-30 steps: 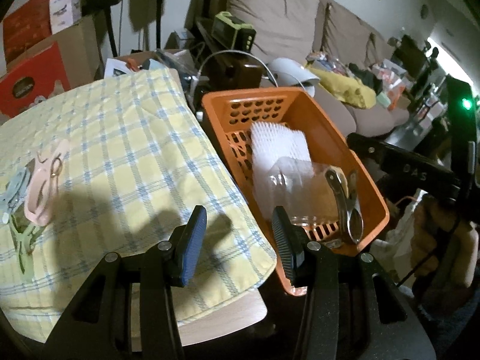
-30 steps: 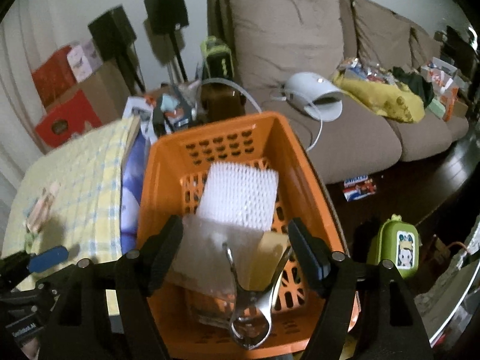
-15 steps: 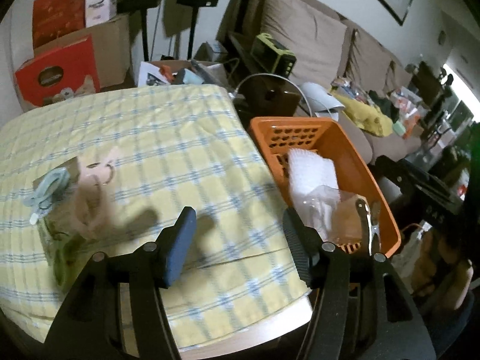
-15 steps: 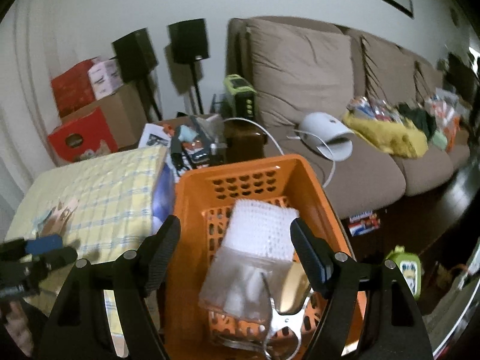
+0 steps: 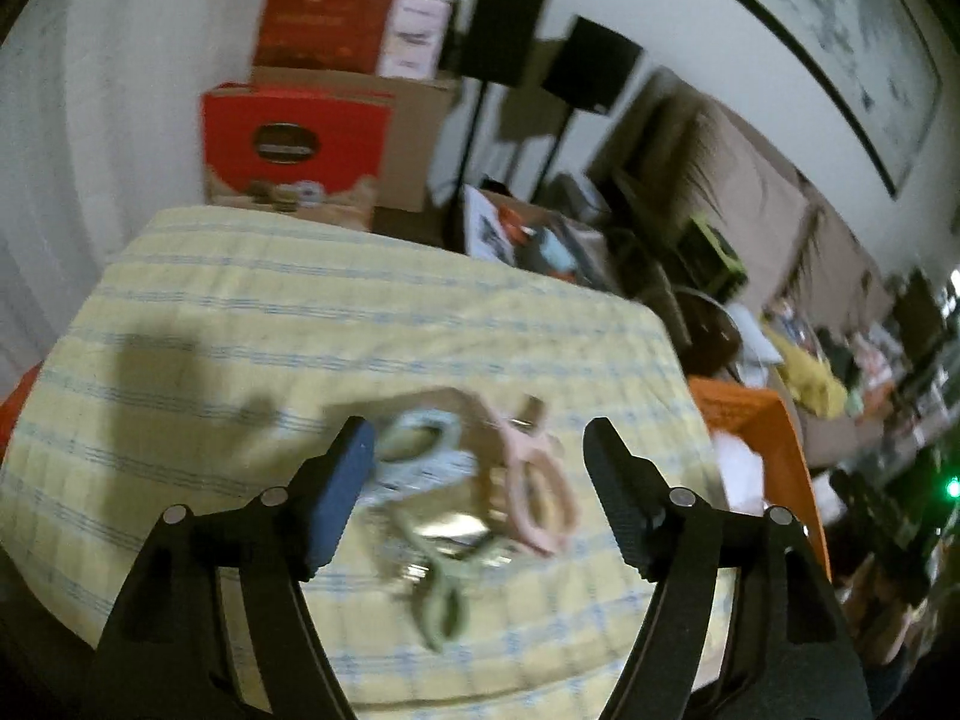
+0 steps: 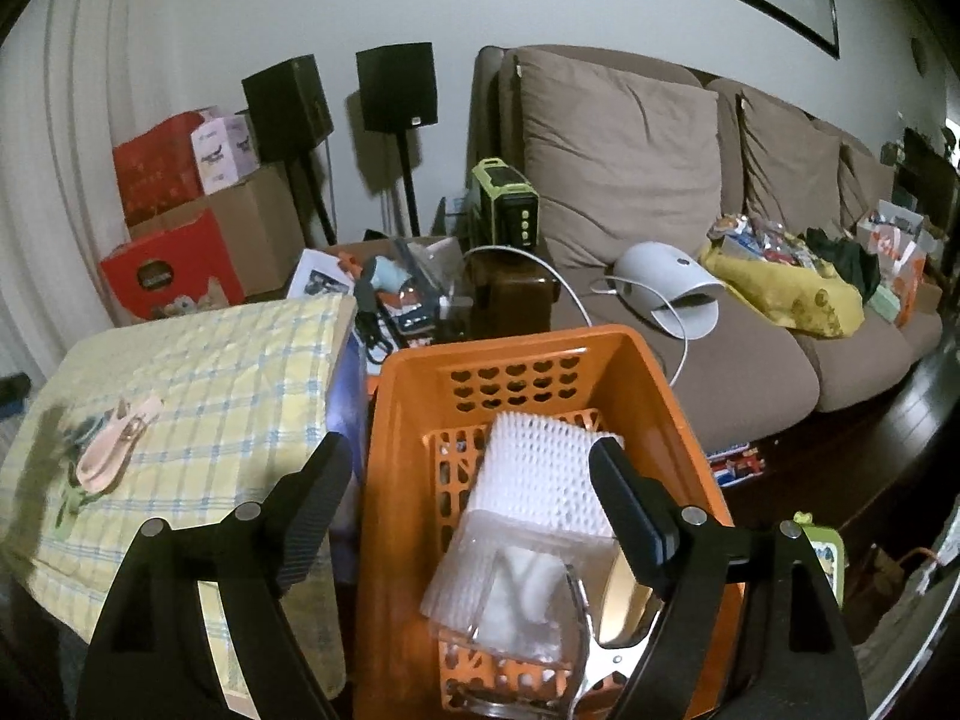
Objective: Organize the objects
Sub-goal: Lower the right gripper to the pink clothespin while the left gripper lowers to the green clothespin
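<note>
A cluttered living room with a brown sofa (image 6: pixel 630 192), black speakers and red cartons surrounds a small table under a yellow-and-blue checked quilted cloth (image 5: pixel 252 324), with an orange perforated plastic basket (image 6: pixel 600 354) standing just beside its edge.

The left gripper (image 5: pixel 477 468) hangs above the cloth, its jaws opening with nothing pressed between them. Just beyond and between its fingertips lies a loose pile of large plastic clothes pegs: a pale pink one (image 5: pixel 534 474), a light blue one (image 5: pixel 420 444) and an olive green one (image 5: pixel 438 594), overlapping; blur hides their detail. Judging by this framing, the gripper is lined up to pick one for the basket.

The right gripper (image 6: pixel 471 480) is also opening and empty. Below its fingers the basket holds a white foam mesh sleeve (image 6: pixel 534 468), clear plastic wrapping (image 6: pixel 510 588) and a shiny metal clamp (image 6: pixel 591 654), seemingly already sorted there.
</note>
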`<state>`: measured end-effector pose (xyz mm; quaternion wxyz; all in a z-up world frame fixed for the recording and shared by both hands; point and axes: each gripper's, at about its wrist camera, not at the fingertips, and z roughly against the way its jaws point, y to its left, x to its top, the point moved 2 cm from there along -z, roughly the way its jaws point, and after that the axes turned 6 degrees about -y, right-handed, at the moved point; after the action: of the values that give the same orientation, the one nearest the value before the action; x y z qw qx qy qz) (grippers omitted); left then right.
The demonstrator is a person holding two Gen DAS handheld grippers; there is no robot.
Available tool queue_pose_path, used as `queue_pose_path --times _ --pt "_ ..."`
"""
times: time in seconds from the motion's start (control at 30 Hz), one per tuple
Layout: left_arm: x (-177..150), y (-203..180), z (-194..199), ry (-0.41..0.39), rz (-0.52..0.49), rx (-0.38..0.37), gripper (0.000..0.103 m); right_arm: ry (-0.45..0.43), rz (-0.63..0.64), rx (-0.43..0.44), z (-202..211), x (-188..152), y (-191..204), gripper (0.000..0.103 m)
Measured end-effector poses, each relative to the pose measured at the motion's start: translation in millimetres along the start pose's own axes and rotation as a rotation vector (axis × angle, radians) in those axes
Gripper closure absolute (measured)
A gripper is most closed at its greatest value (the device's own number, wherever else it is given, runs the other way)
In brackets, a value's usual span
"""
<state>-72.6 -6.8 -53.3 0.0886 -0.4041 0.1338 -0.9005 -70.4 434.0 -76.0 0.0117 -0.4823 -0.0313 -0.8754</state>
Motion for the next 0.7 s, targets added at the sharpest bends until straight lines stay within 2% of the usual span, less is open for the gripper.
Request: queue_pose_path --times 0.13,0.27,0.47,0.6,0.7 --pt "1.1 31.1 -7.7 -0.003 0.063 0.011 0.03 -0.022 0.001 0.04 -1.5 0.6 16.6 0.02" --pt "-4.9 50.5 -20.7 0.015 0.108 0.012 0.03 -0.044 0.011 0.131 -7.7 4.2 48.3 0.017" --pt "-12.2 66.6 -37.1 0.034 0.105 0.026 0.03 0.012 0.089 0.245 -31.9 0.1 113.3 0.017" --pt "-16.2 78.7 -42.2 0.034 0.111 0.042 0.03 0.063 0.124 0.365 -45.9 -5.7 166.4 0.016" --pt "-18.1 85.3 -46.4 0.028 0.11 0.036 0.03 0.134 0.066 0.541 -57.2 -9.9 202.3 0.012"
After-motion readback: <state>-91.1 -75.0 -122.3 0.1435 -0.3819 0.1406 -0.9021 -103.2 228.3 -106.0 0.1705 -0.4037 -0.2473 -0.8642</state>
